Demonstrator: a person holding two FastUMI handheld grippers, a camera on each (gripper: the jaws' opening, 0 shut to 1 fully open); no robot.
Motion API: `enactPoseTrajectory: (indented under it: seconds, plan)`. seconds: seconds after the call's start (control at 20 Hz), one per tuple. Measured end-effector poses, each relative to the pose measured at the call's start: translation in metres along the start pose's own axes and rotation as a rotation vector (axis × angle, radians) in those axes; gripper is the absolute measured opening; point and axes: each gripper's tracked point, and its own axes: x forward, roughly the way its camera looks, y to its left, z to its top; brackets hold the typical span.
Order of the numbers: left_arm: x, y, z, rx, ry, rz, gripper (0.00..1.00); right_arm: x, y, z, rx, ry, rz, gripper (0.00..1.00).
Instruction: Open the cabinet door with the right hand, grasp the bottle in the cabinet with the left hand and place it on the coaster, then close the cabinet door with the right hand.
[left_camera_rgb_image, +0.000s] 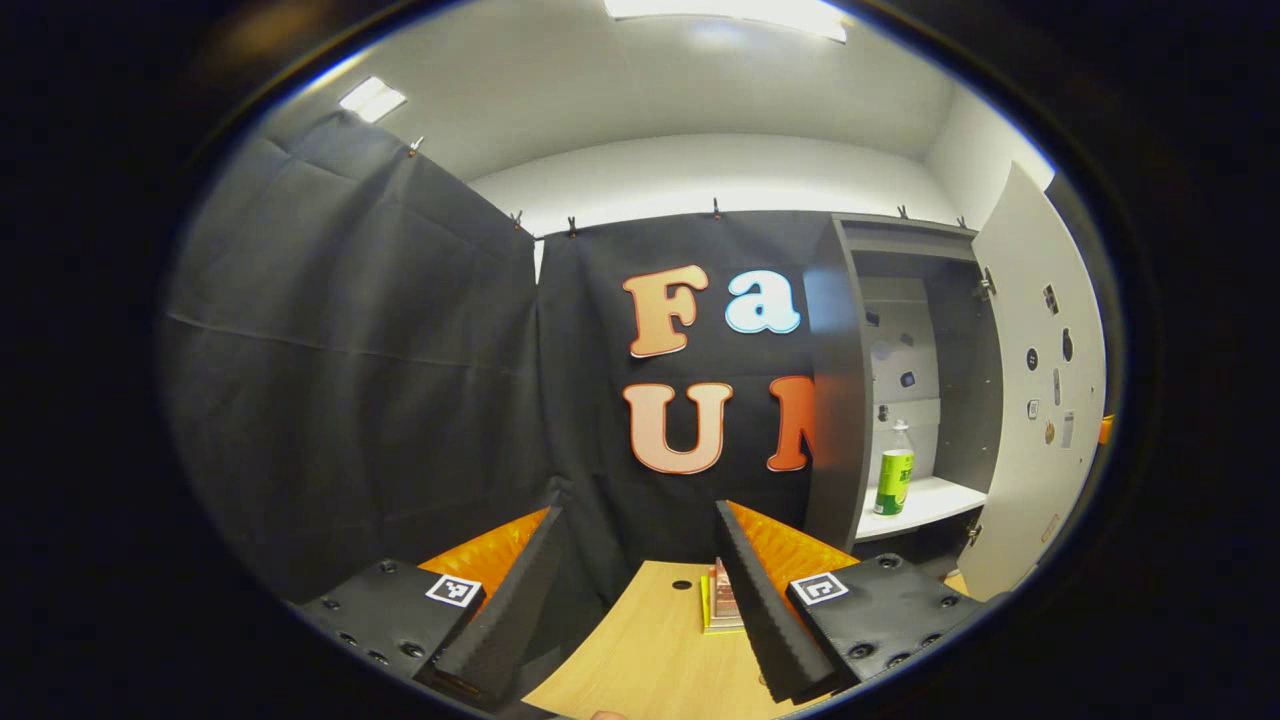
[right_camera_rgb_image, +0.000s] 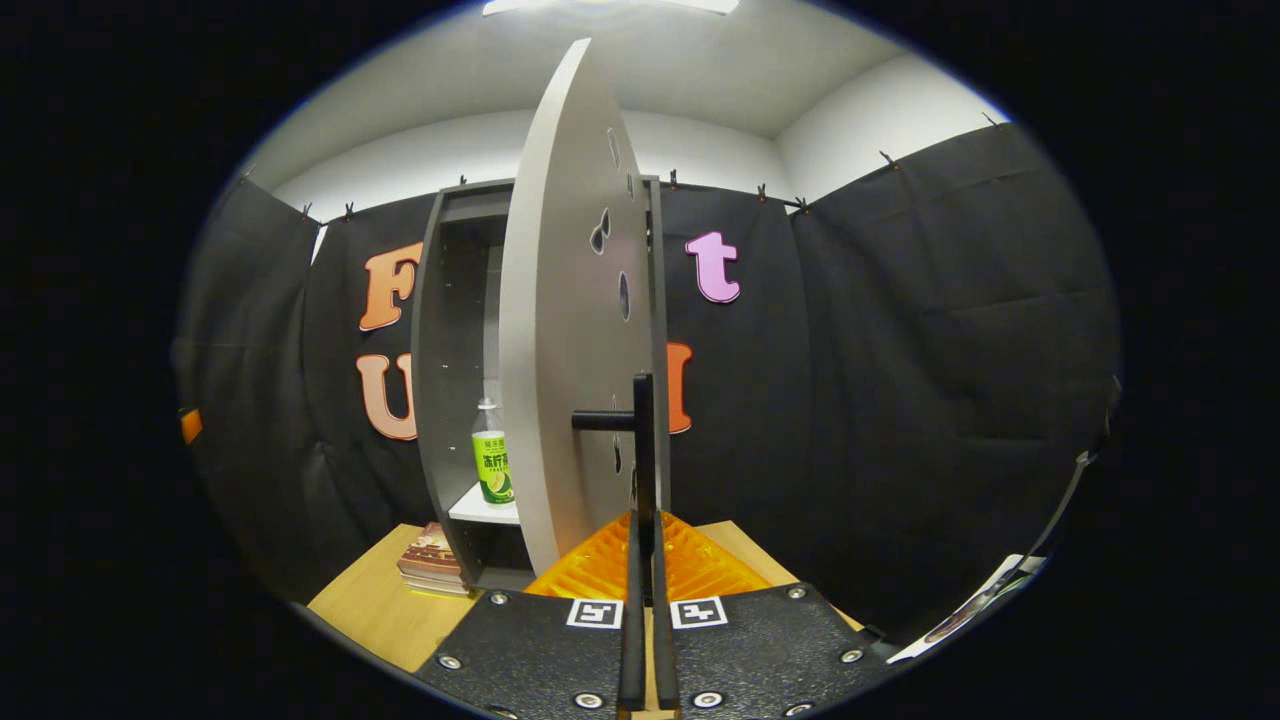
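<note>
A clear bottle with a green label (left_camera_rgb_image: 894, 470) stands upright on the white shelf inside the grey cabinet (left_camera_rgb_image: 828, 400), at the right of the left gripper view. My left gripper (left_camera_rgb_image: 638, 500) is open and empty, well short of the cabinet and to its left. In the right gripper view the bottle (right_camera_rgb_image: 492, 460) shows behind the edge of the open white door (right_camera_rgb_image: 560, 350). My right gripper (right_camera_rgb_image: 645, 525) is shut on the lower end of the black door handle (right_camera_rgb_image: 641, 420), which rises straight above its fingertips.
A small stack of books (left_camera_rgb_image: 722, 600) lies on the wooden table (left_camera_rgb_image: 640, 660), just left of the cabinet's foot (right_camera_rgb_image: 432, 560). The open door (left_camera_rgb_image: 1040, 400) swings out on the cabinet's right side. Black cloth walls close the booth all round.
</note>
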Motion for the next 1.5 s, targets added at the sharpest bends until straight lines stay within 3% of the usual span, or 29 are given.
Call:
enactPoseTrajectory:
  seconds: [0.6,0.7,0.75,1.2,1.45,1.5]
  plan:
    - [0.014,-0.117,-0.007,-0.031,0.047,-0.086,0.93,0.017,-0.078,0.003,0.004,0.007,0.010,0.03]
    - [0.016,-0.139,-0.008,-0.030,0.052,-0.098,0.97,0.018,-0.085,0.002,0.032,0.008,0.033,0.03]
    - [0.018,-0.151,-0.007,-0.025,0.053,-0.103,0.94,0.018,-0.087,0.002,0.030,0.010,0.046,0.03]
    - [0.035,-0.247,-0.002,-0.019,0.049,-0.177,0.97,0.015,-0.089,0.001,0.072,0.030,0.198,0.03]
    - [0.055,-0.291,-0.002,-0.018,0.046,-0.215,0.94,0.006,-0.091,0.000,0.066,0.046,0.241,0.03]
    - [0.060,-0.300,-0.003,-0.019,0.049,-0.226,0.97,0.004,-0.093,0.000,0.072,0.050,0.249,0.03]
